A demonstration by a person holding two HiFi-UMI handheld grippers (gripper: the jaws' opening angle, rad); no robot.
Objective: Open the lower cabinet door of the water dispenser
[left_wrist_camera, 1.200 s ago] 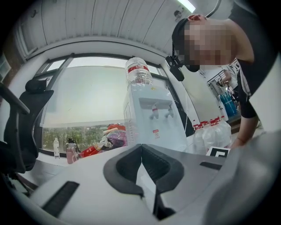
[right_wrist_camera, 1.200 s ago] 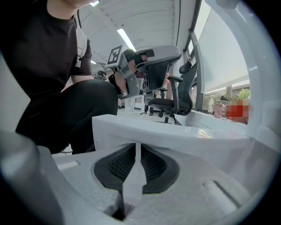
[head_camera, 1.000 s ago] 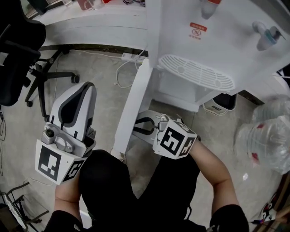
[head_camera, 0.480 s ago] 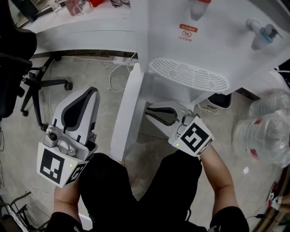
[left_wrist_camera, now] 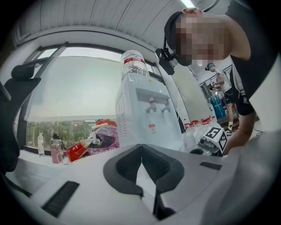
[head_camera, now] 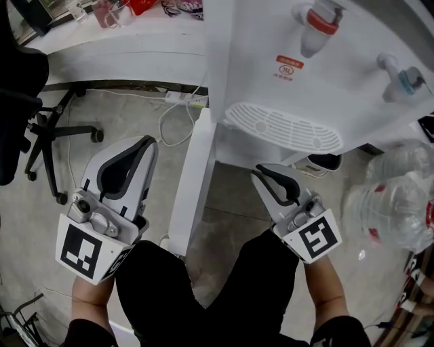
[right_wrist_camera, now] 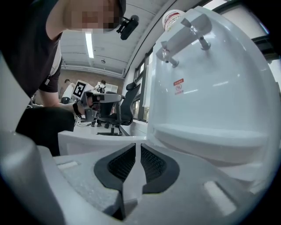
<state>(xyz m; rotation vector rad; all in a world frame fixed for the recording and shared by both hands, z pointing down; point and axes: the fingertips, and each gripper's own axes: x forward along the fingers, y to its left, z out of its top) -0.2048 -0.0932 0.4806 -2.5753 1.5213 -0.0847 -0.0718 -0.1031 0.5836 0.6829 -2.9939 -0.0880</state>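
Observation:
The white water dispenser (head_camera: 285,41) stands at the upper right, with a red tap (head_camera: 319,20), a blue tap (head_camera: 401,68) and a drip grille (head_camera: 285,127). Its lower cabinet door (head_camera: 193,176) stands swung out, seen edge-on as a long white panel running down from the dispenser's left corner. My left gripper (head_camera: 148,144) is left of the door, apart from it, jaws shut and holding nothing (left_wrist_camera: 141,147). My right gripper (head_camera: 261,171) is right of the door, under the grille, pads together with nothing held (right_wrist_camera: 138,147). The cabinet's inside is hidden.
A black office chair (head_camera: 47,129) stands at the left. A power strip with cables (head_camera: 180,98) lies by the wall under a white counter (head_camera: 122,47). Clear water bottles (head_camera: 393,203) lie at the right. The person's dark-clad legs fill the bottom middle.
My right gripper left the door's edge, swung right and up, and now points toward the dispenser's front. The left gripper shifted a little. The door stays swung out.

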